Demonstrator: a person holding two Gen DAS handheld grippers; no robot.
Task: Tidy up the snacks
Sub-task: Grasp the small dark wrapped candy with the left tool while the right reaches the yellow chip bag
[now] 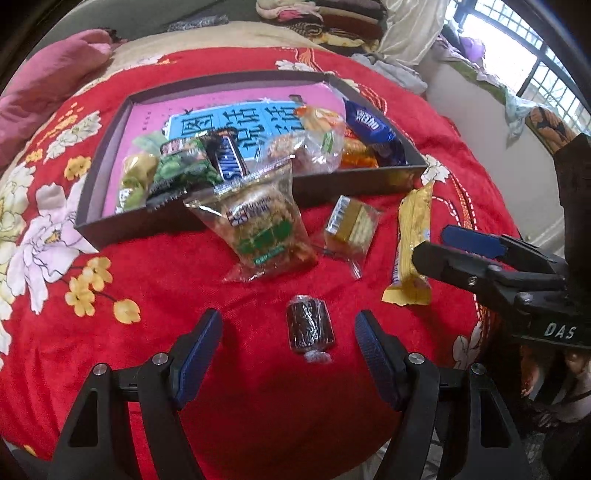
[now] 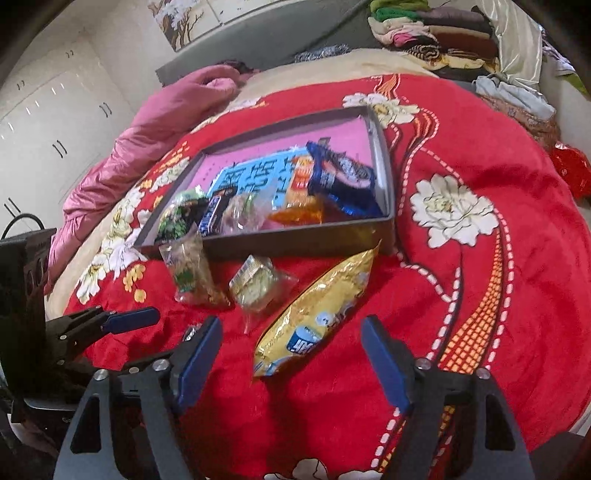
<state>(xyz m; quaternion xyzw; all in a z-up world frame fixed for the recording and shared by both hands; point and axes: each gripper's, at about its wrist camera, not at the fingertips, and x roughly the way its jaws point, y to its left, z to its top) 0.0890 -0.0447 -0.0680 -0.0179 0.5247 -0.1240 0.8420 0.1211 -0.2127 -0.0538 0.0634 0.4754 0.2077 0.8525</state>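
Observation:
A dark wrapped candy (image 1: 310, 330) lies on the red floral blanket between the fingers of my left gripper (image 1: 289, 321), which is open and not touching it. My right gripper (image 2: 291, 328) is open around the near end of a yellow snack packet (image 2: 317, 314), its pads clear of it. Beyond them lie a clear bag with a green label (image 1: 262, 225) and a small gold-wrapped cube (image 1: 349, 225). The dark tray (image 1: 110, 221) behind holds several snacks, among them a Snickers bar (image 1: 227, 155) and a blue cookie packet (image 1: 369, 125).
A pink quilt (image 2: 147, 122) lies bunched at the far left of the bed. Folded clothes (image 2: 436, 33) are stacked at the back. White wardrobes (image 2: 48, 122) stand to the left and a window (image 1: 535, 55) to the right.

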